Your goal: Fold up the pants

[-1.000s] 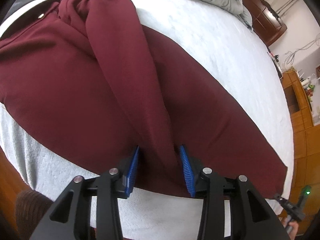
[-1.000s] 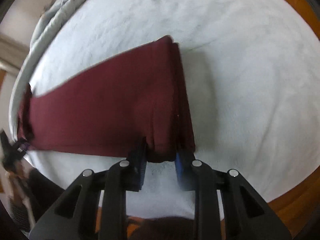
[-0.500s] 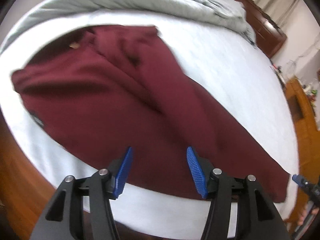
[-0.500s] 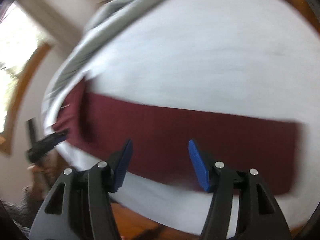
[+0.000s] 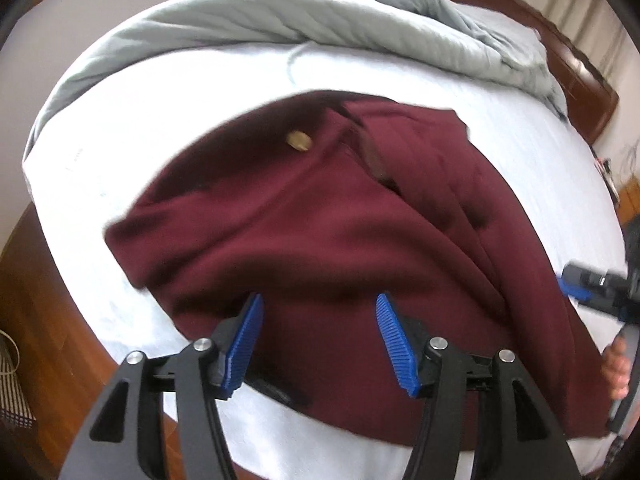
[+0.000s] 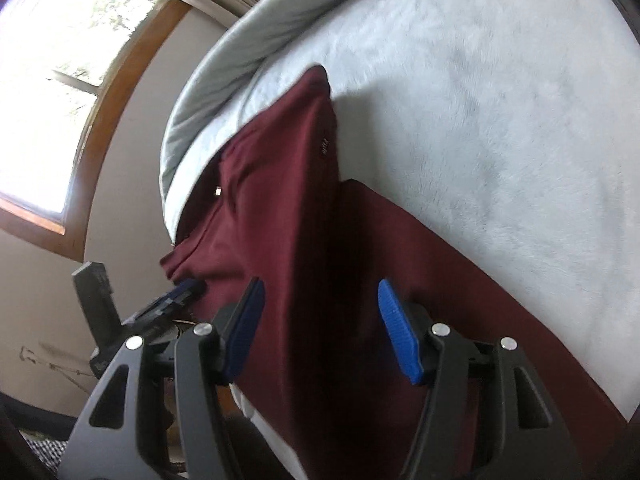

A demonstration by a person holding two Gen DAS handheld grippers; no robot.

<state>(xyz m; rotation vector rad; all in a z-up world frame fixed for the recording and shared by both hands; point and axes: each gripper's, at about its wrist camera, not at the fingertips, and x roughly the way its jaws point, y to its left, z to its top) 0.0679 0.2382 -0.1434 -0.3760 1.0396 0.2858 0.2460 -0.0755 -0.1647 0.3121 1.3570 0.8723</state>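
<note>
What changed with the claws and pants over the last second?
Both claws let go: left claw and right claw, each shut on a fold of the pants before, now stand open and drawn back. The pants stay on the bed.

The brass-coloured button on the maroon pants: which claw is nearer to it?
Probably left. The left claw hangs open over the maroon pants at the waist end, the brass-coloured button ahead of it. The right claw, open, is further along the legs.
</note>
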